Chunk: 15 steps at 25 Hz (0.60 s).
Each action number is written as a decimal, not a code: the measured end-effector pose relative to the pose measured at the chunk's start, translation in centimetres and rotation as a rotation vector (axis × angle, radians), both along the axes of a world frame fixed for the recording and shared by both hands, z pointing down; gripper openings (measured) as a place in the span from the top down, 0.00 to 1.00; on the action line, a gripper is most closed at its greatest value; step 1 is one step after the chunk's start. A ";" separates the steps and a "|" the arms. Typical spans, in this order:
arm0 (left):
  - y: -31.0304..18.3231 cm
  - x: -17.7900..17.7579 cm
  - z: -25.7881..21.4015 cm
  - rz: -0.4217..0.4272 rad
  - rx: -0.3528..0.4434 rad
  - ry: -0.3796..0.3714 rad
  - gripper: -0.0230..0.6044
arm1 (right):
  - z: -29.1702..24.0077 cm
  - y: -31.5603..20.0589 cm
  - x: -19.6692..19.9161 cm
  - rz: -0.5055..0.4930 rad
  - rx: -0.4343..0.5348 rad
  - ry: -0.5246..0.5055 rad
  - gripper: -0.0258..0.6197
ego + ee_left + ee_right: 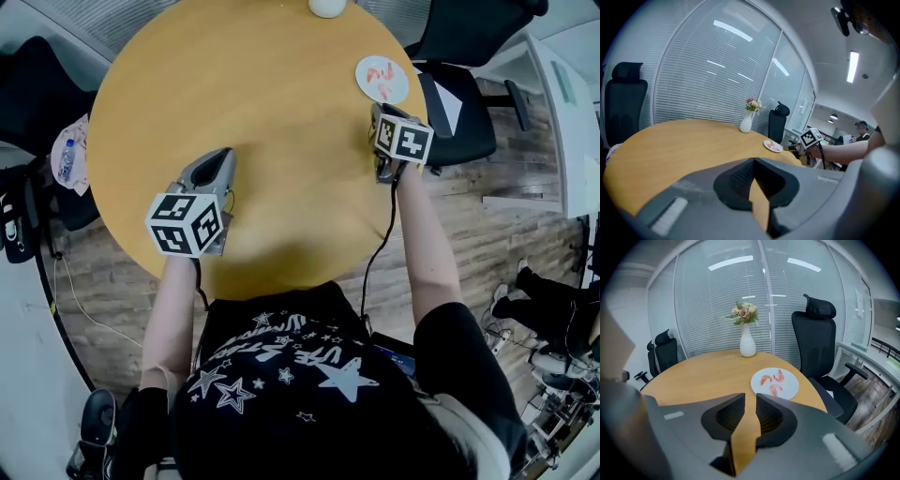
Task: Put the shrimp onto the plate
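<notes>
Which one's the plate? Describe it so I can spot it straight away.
On the round wooden table, look at the edge on the person's right, just ahead of the right gripper and beside a black office chair. The flat white plate lies there. Unlike the upright white vase of flowers farther along the rim, it is low and carries three orange-pink shrimp.

The shrimp (779, 376) are orange-pink, their plate (790, 390) white, the tabletop (708, 371) honey-yellow, the vase (747, 345) white, the office chair (818, 348) black.
</notes>
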State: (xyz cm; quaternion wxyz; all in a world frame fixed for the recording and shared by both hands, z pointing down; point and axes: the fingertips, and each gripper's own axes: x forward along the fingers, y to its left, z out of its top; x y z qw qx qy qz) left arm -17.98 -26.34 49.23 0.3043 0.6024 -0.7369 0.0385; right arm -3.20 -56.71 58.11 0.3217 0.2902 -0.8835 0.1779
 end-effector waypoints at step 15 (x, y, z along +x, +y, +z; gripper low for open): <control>7.9 0.2 -3.2 0.158 0.103 0.014 0.96 | -6.9 14.3 1.7 0.103 0.051 -0.105 0.84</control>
